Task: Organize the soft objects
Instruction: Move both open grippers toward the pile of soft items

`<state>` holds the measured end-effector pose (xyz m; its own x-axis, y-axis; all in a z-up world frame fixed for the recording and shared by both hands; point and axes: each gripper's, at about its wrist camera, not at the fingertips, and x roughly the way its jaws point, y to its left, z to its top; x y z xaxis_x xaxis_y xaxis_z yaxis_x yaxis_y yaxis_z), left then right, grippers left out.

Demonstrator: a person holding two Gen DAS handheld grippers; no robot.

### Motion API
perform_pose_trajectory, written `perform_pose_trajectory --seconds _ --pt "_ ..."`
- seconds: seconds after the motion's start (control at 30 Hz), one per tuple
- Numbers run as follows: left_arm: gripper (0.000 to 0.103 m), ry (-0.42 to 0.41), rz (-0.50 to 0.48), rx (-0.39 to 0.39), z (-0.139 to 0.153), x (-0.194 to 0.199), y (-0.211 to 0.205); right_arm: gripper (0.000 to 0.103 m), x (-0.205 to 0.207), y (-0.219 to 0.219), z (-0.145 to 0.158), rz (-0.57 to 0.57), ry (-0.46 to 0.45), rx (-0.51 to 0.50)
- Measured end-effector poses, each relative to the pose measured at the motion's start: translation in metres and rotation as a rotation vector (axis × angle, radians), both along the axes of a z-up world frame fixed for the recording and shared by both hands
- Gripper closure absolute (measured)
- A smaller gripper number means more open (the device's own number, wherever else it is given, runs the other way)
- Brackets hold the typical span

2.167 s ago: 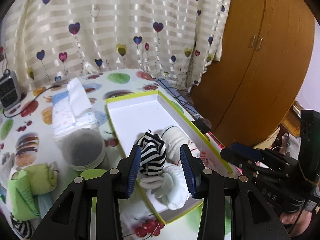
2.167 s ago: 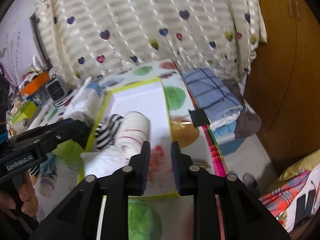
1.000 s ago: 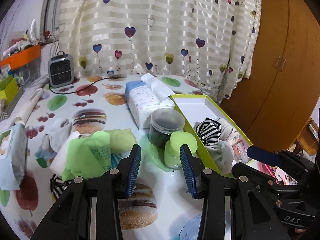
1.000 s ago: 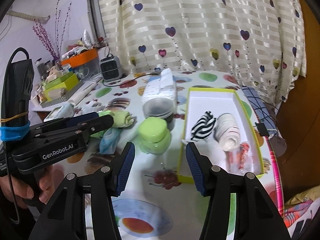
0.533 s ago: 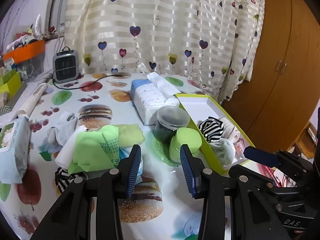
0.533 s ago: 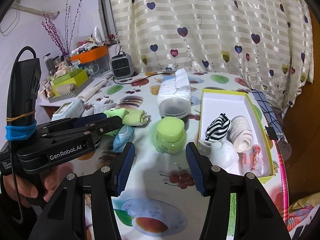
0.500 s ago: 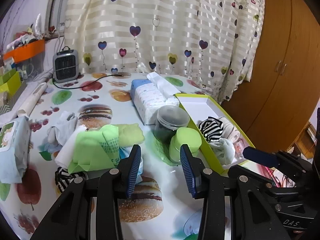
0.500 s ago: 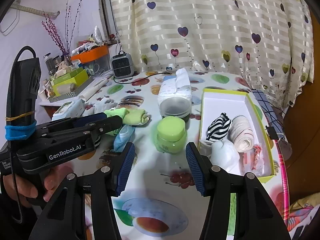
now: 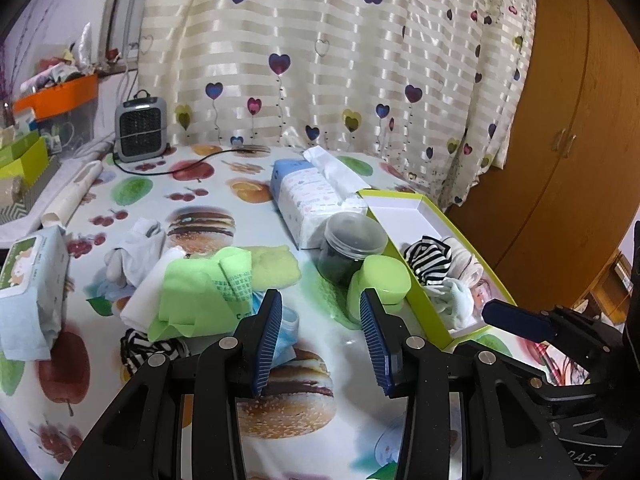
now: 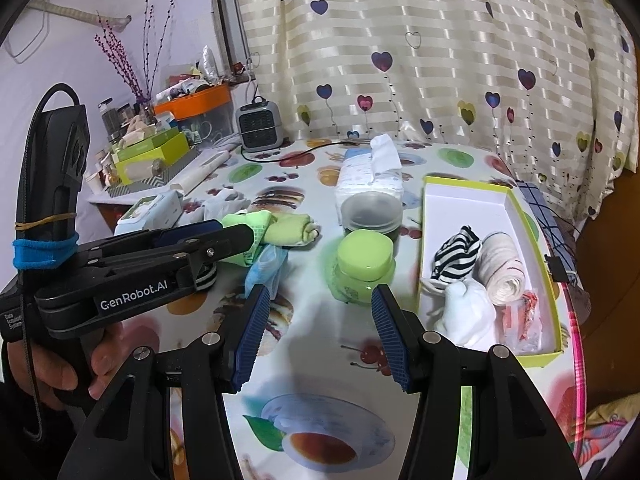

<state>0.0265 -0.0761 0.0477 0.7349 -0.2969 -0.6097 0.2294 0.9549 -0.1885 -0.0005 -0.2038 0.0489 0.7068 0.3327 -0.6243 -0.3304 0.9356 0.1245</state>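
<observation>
1. In the left wrist view the left gripper (image 9: 320, 336) sits at the lower centre, its jaws parted with nothing between the blue pads; only the printed cloth of the bench (image 9: 224, 184) shows in the gap.
2. The right gripper (image 10: 318, 332) fills the lower centre of its own view, jaws standing wider and likewise empty.
3. The yellow-edged box (image 10: 532, 216) lies at the right of the right wrist view. Inside it are a striped roll (image 10: 456, 258), a cream roll (image 10: 502, 270) touching it, and a white bundle (image 10: 466, 312) nearer the camera.
4. A small red-printed item (image 10: 520, 314) lies in the box's near right corner; it is too blurred to identify.
5. From the left wrist view the box is partly hidden behind a green-lidded jar (image 9: 380, 286) and its near end is cut off by the right gripper's dark body.
6. Left of centre in that view, a heap of soft things: a green cloth (image 9: 200, 292), a rolled green towel (image 9: 276, 268) and a white garment (image 9: 140, 252).
7. A striped sock (image 9: 148, 350) shows only in part under the green cloth, and a pale blue piece (image 9: 286, 328) is mostly hidden behind the left gripper's finger.
8. A dark lidded tub (image 9: 352, 248) stands just behind the jar, and a tissue pack (image 9: 312, 196) behind that.
9. In the right wrist view a hand (image 10: 80, 364) at the lower left grips the left gripper's handle, largely covered by it.
</observation>
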Motion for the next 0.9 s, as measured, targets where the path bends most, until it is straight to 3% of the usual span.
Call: perform_pose_trajectory --seconds 0.5,0.9 --pt "0.064 0.044 0.056 0.0 -0.017 0.0 0.027 0.049 0.003 0.018 -0.011 0.049 0.035 -0.004" --pt "0.064 0.1 0.164 -0.015 -0.039 0.003 0.076 0.049 0.006 0.033 -0.02 0.083 0.064 -0.017"
